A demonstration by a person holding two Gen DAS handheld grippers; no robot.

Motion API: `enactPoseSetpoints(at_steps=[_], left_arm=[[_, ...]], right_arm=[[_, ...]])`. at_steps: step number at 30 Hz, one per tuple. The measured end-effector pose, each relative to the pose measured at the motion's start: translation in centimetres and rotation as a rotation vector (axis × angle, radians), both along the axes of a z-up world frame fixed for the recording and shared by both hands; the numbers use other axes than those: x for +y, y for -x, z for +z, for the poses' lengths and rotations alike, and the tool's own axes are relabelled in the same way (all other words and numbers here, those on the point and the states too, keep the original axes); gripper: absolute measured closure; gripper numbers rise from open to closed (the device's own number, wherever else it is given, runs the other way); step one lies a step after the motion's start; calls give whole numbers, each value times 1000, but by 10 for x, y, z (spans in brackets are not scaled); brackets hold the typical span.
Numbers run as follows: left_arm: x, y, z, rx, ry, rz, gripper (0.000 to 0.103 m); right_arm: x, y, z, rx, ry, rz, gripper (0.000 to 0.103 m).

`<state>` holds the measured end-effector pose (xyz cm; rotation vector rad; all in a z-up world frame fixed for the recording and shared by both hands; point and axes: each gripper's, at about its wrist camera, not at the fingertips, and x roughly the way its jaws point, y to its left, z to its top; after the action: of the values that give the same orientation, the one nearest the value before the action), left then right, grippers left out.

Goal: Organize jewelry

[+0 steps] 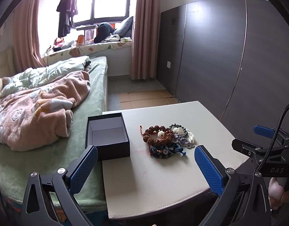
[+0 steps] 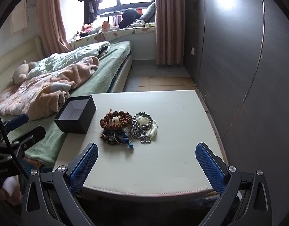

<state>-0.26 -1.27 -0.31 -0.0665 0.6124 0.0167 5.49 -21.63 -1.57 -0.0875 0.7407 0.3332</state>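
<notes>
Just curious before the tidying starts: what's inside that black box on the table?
Nothing can be seen in the black box: its white floor and inner walls are bare. The near inner corner is hidden by its front wall. All the jewelry lies heaped beside it on the table.

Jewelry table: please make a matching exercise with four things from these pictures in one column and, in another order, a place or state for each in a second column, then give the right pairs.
Things:
1. black box
2. brown bead bracelet
3. blue tassel piece
4. left gripper

Places or states:
A. open, holding nothing
B. at the near edge of the jewelry pile
C. lid off, nothing inside, at the table's left edge by the bed
D. on the pile, ringing a small white piece

Pairs: 1-C, 2-D, 3-B, 4-A
</notes>
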Motion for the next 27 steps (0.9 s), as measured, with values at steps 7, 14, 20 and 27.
enactPoseSetpoints(at_steps=[7, 14, 20, 27], left_arm=[[0, 1, -1, 3, 24, -6, 1], [2, 1, -3, 9, 44, -12, 4], [0, 1, -5, 21, 51, -15, 6], [-2, 1, -4, 24, 56, -19, 8]], right_arm=[[-1, 0, -1, 5, -7, 4, 0], [0, 2, -1, -2, -14, 9, 0], [0, 3, -3, 11, -15, 23, 1], [-1, 3, -3, 14, -13, 11, 3]])
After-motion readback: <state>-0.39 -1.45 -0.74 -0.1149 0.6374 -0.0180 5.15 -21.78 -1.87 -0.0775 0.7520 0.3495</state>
